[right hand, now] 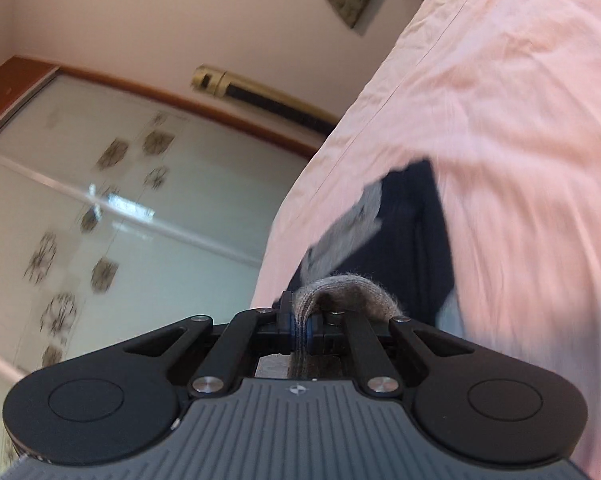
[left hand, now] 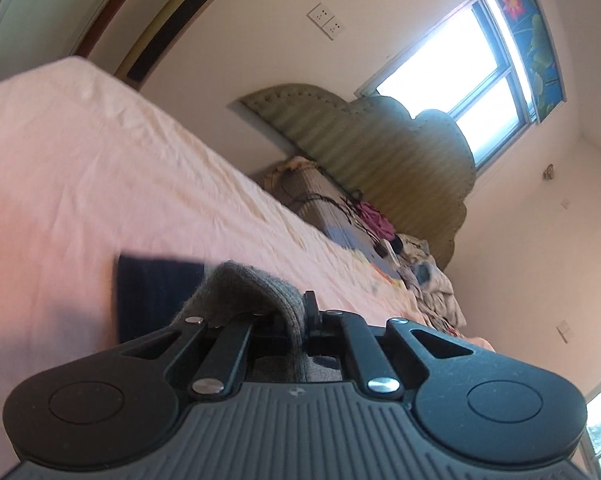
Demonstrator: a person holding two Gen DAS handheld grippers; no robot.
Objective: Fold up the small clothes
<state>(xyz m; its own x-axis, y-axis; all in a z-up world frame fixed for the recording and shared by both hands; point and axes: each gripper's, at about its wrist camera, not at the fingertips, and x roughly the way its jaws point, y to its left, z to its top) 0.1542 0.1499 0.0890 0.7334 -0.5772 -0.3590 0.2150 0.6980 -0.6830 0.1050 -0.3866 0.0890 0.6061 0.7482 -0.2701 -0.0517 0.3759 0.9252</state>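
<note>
A small grey and navy knit garment (left hand: 236, 284) lies low over the pink bed sheet (left hand: 100, 152). My left gripper (left hand: 300, 320) is shut on its grey ribbed edge, which bunches over the jaws. The navy part (left hand: 152, 288) spreads to the left beyond the jaws. In the right wrist view my right gripper (right hand: 298, 320) is shut on another grey ribbed edge (right hand: 352, 288) of the same garment. The navy body (right hand: 412, 232) with a grey patch (right hand: 348, 228) stretches ahead over the sheet (right hand: 520, 140).
A pile of mixed clothes (left hand: 420, 272) and a rolled mat (left hand: 312, 192) lie at the bed's far end by the green padded headboard (left hand: 380, 152). A window (left hand: 460, 80) is beyond. A glass sliding wardrobe door (right hand: 120, 200) stands left of the bed.
</note>
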